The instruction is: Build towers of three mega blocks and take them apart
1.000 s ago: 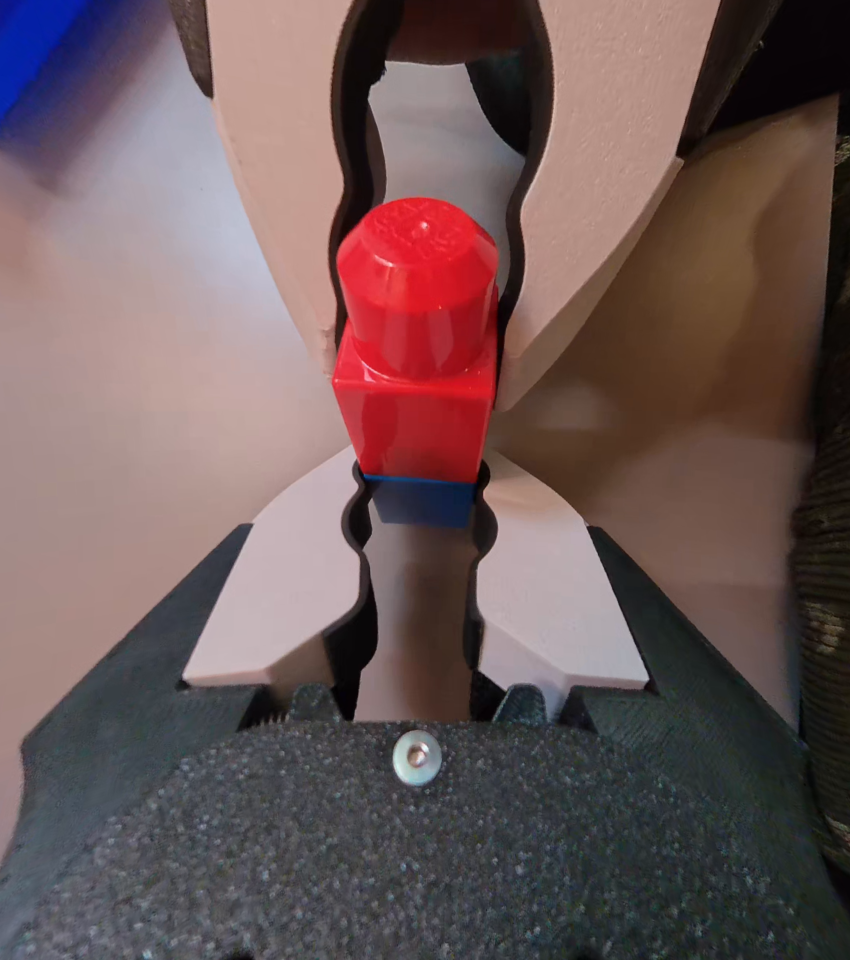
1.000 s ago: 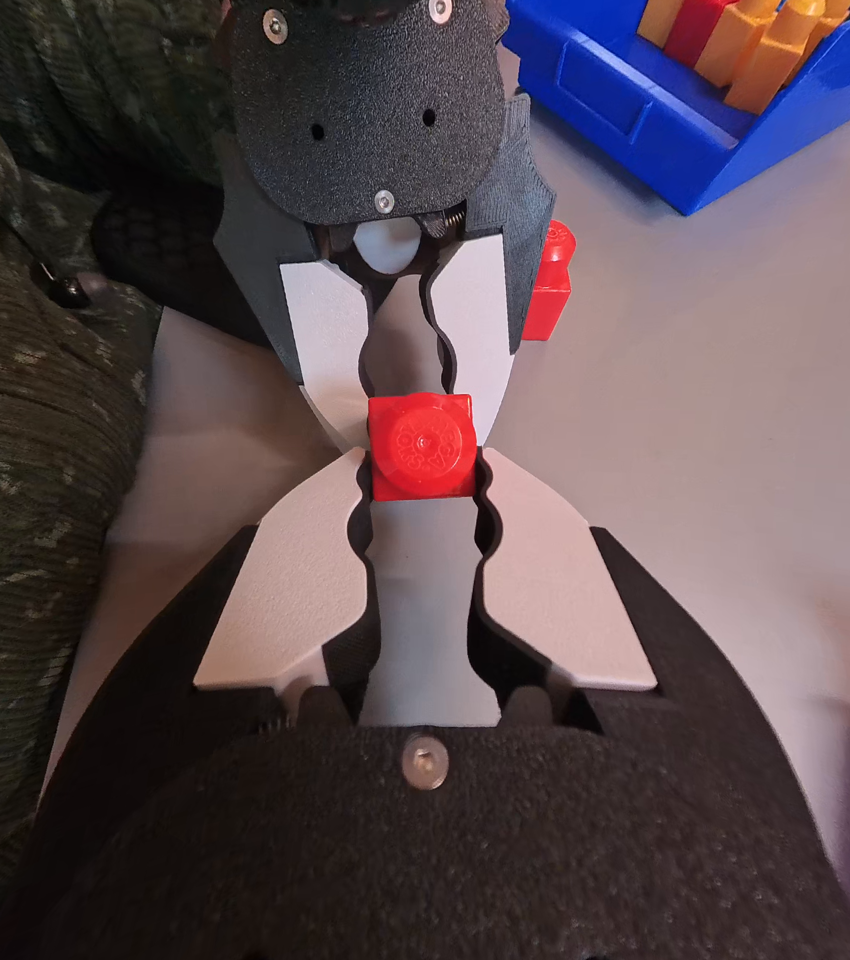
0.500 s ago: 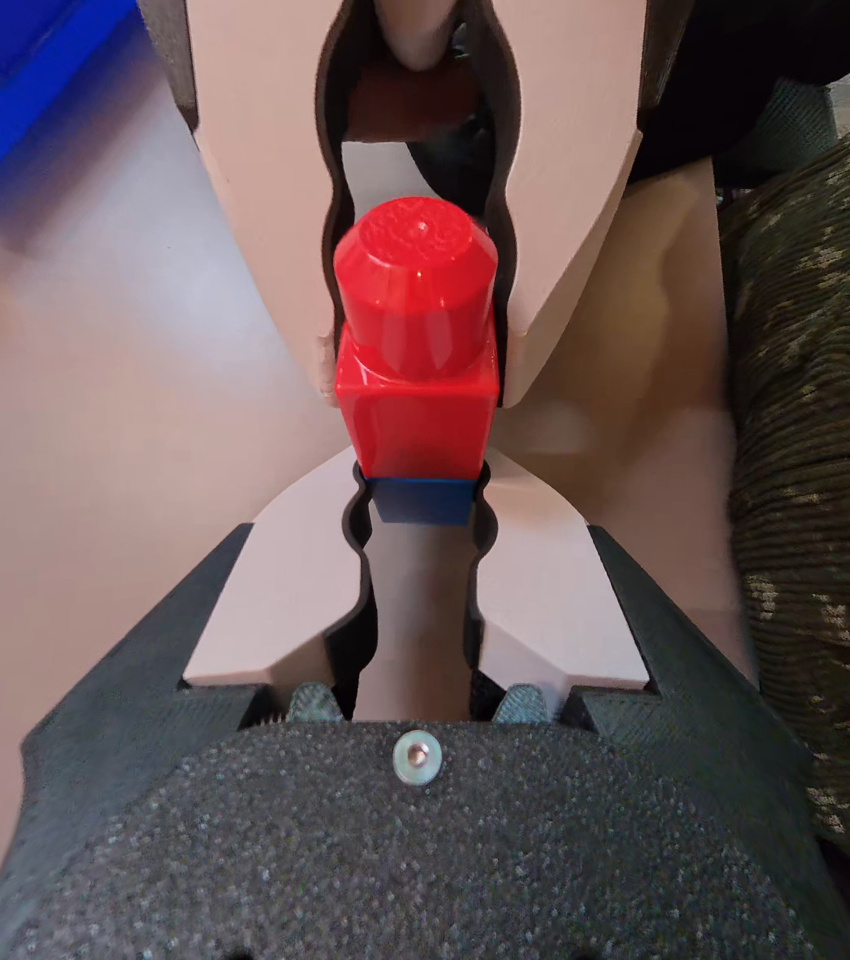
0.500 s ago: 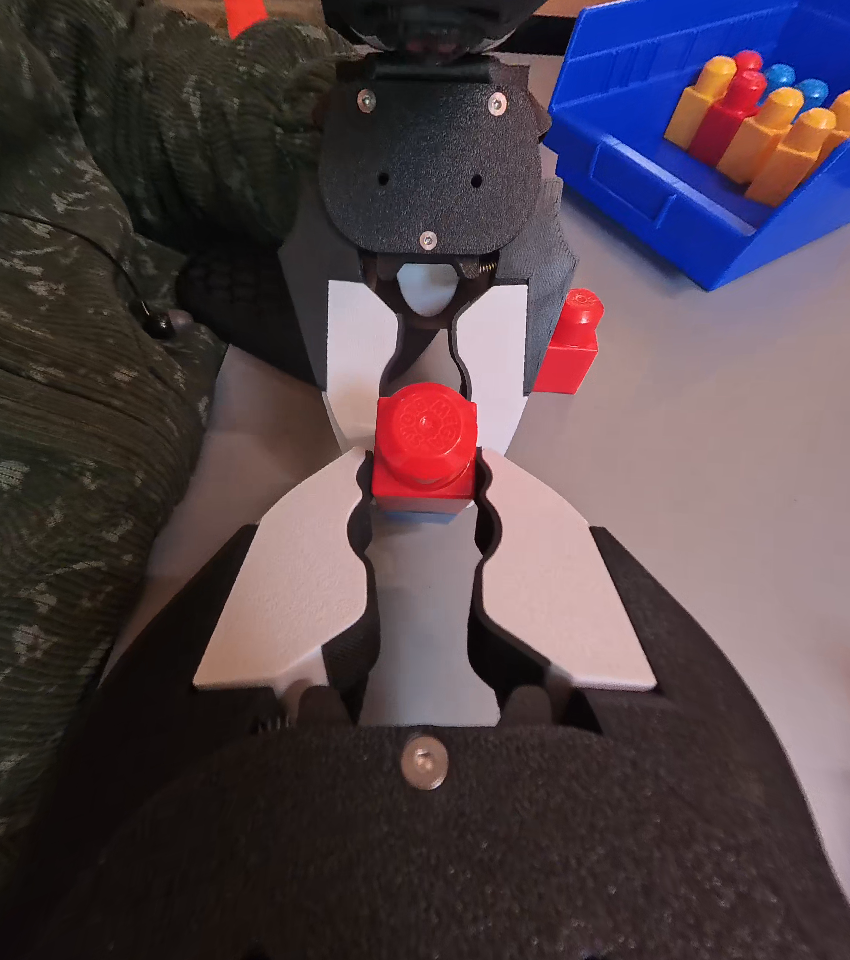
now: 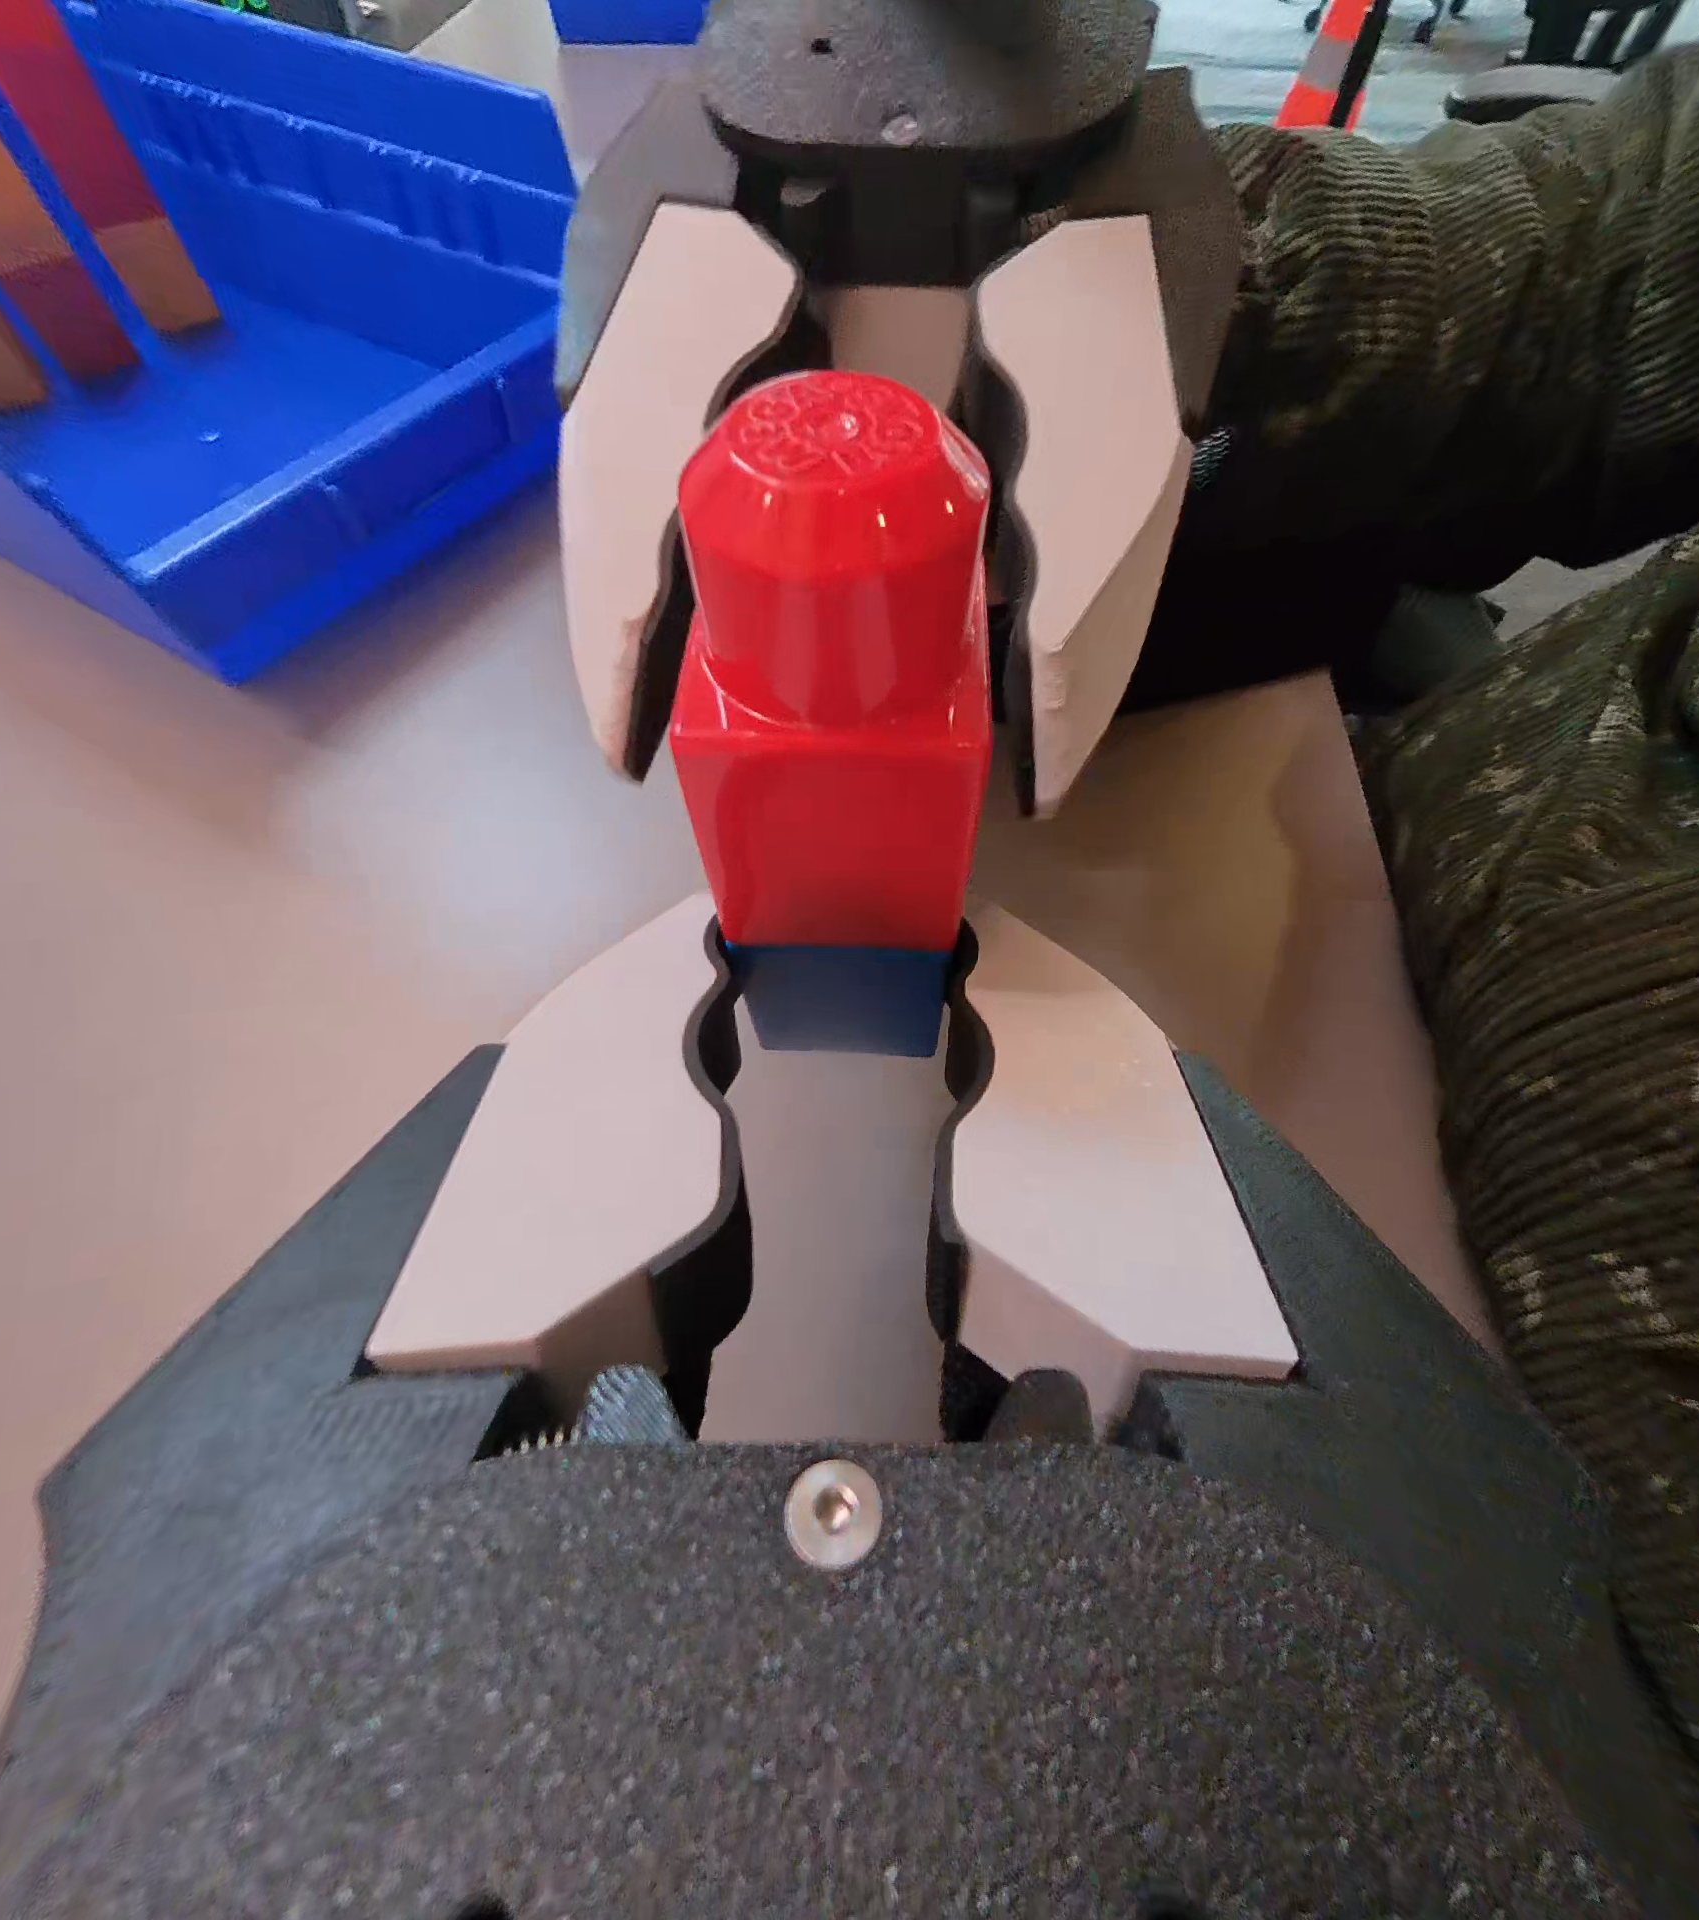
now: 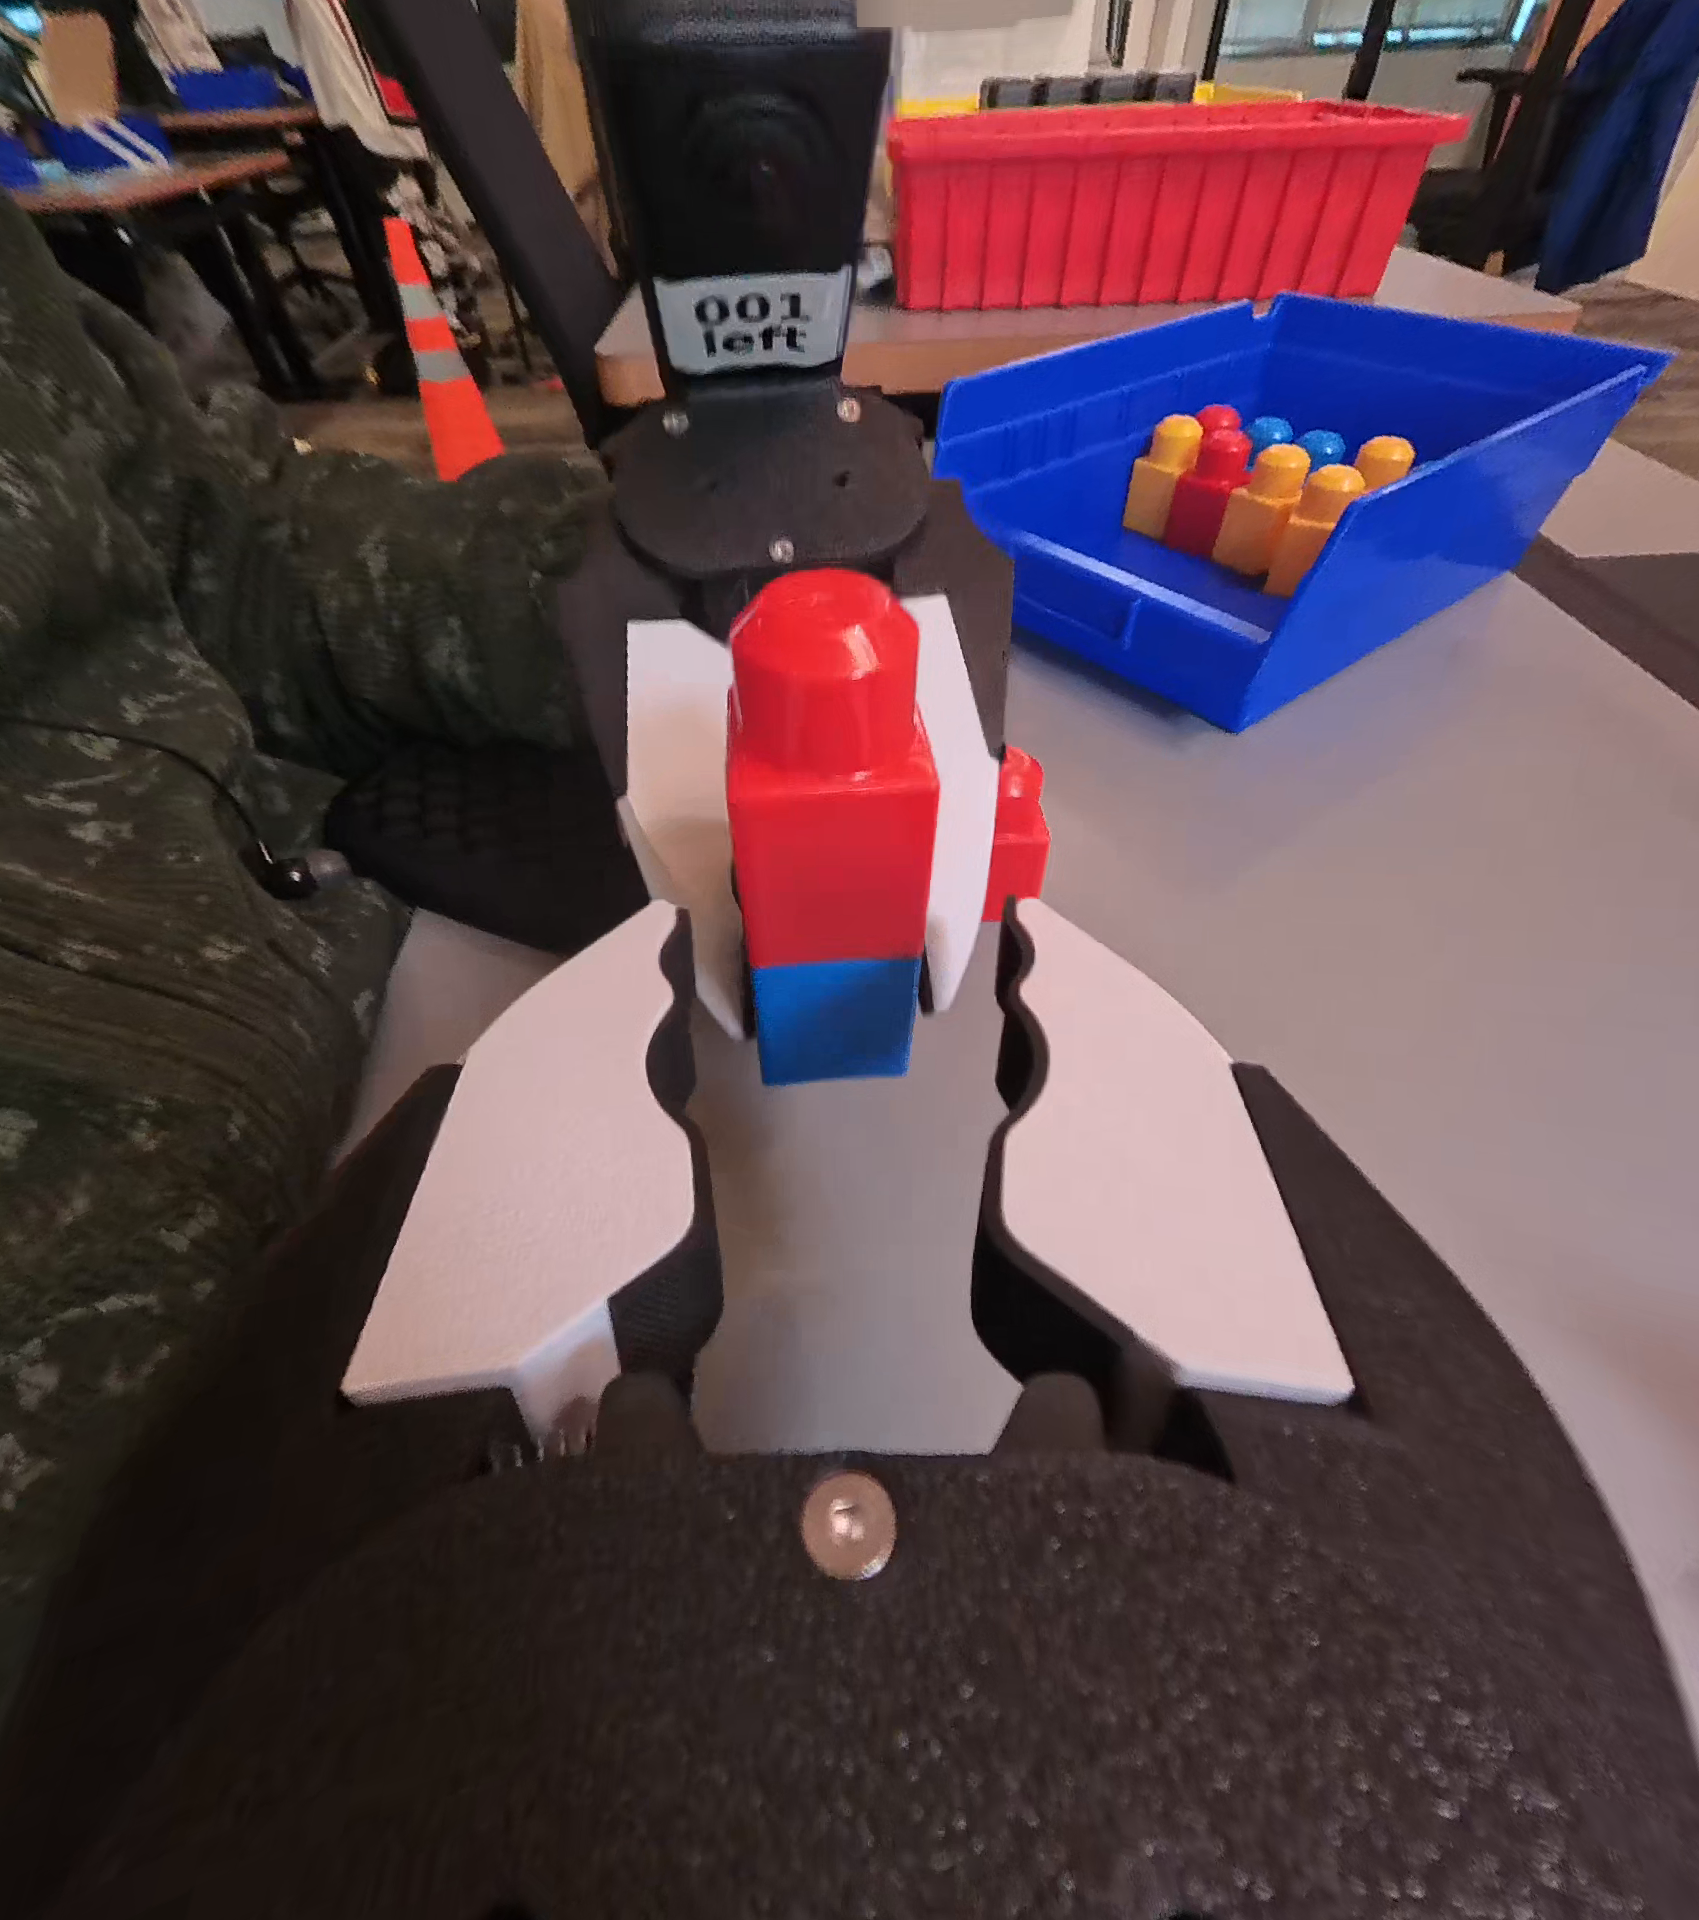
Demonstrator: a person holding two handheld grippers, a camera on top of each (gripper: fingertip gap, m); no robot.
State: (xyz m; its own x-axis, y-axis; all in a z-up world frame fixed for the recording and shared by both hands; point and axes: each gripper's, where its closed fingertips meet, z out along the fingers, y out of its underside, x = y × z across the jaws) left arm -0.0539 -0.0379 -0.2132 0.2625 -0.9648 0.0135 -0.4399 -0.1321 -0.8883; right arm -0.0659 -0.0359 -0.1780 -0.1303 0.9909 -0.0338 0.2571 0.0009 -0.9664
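Gripping the blue block [image 5: 843, 1006] at its sides, the left gripper [image 5: 840, 971] holds a two-block stack clear of the table [image 6: 1364, 935], a red block [image 5: 829, 727] pressed on top with its stud up. In the right wrist view the right gripper [image 6: 840, 961] stands wide, its white fingers [image 6: 554, 1153] spread either side of the stack and touching neither block. Facing it from 12 o'clock, the left gripper's pale fingers close on the stack's lower part. A second red block [image 6: 1016, 831] peeks out at 3 o'clock of the stack, just behind that gripper. Toward 2 o'clock a blue bin [image 6: 1344, 582] holds upright orange, red and blue blocks [image 6: 1260, 499]. A green sleeve [image 6: 97, 727] fills 9 o'clock.
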